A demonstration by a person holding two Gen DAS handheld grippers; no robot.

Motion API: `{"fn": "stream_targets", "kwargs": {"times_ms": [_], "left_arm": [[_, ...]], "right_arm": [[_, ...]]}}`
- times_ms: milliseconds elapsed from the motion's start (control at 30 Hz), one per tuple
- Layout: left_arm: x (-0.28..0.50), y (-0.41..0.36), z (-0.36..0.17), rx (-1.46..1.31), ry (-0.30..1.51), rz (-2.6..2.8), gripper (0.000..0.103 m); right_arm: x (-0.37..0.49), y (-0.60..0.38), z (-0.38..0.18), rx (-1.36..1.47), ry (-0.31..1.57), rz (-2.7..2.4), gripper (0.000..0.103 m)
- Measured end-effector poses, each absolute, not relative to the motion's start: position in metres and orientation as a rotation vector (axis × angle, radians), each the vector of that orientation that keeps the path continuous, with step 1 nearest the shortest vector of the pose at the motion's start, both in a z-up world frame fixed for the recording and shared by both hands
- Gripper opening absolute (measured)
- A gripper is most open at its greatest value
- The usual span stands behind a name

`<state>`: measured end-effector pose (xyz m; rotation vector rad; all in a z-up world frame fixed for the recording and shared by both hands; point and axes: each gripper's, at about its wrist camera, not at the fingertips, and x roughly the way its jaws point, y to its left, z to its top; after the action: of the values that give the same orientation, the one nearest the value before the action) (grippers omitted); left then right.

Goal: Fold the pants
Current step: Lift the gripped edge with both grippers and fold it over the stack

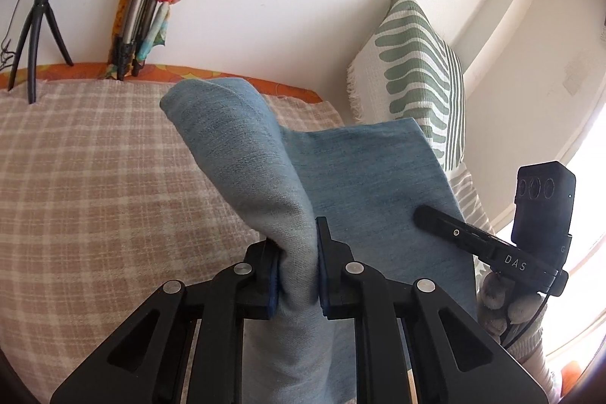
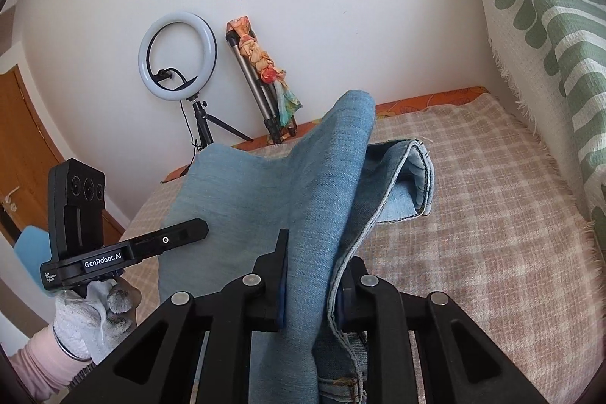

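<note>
Light blue jeans (image 1: pixel 363 177) lie on the checked bed cover (image 1: pixel 94 177), with part of them lifted. My left gripper (image 1: pixel 299 271) is shut on a raised fold of the denim. My right gripper (image 2: pixel 314 286) is shut on another bunch of the jeans (image 2: pixel 265 199), near the seam edge. Each gripper shows in the other's view: the right one (image 1: pixel 492 245) at the right of the left wrist view, the left one (image 2: pixel 125 252) at the left of the right wrist view. A hemmed leg end (image 2: pixel 413 177) rests on the cover beyond.
A green-and-white patterned pillow (image 1: pixel 420 70) leans on the wall at the right; it also shows in the right wrist view (image 2: pixel 549 36). A ring light on a tripod (image 2: pixel 178 59) and a folded tripod with a scarf (image 2: pixel 265 78) stand by the far wall. A wooden door (image 2: pixel 26 146) is at left.
</note>
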<state>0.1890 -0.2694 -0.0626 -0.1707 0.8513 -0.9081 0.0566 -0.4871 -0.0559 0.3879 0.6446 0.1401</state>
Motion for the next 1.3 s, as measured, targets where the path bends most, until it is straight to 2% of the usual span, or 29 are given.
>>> {"fn": "stream_targets", "kwargs": {"times_ms": [300,667,1000,1300], "left_arm": [[0.231,-0.286,-0.03,-0.146,0.787,-0.899,0.014],[0.325,-0.332,-0.026,-0.143,0.757,-0.882,0.014],[0.414,-0.389,-0.056,-0.13,0.771,-0.845,0.014],[0.452,-0.417,-0.101,-0.068,0.822,-0.794,0.014]], "right_arm": [[0.104,-0.5,-0.022,0.362,0.59,0.131,0.017],[0.208,-0.548,-0.008,0.34,0.603,0.105,0.017],[0.316,-0.599,-0.038,0.321,0.645,0.072,0.017],[0.372,-0.619,-0.087,0.322,0.717,0.047,0.017]]}}
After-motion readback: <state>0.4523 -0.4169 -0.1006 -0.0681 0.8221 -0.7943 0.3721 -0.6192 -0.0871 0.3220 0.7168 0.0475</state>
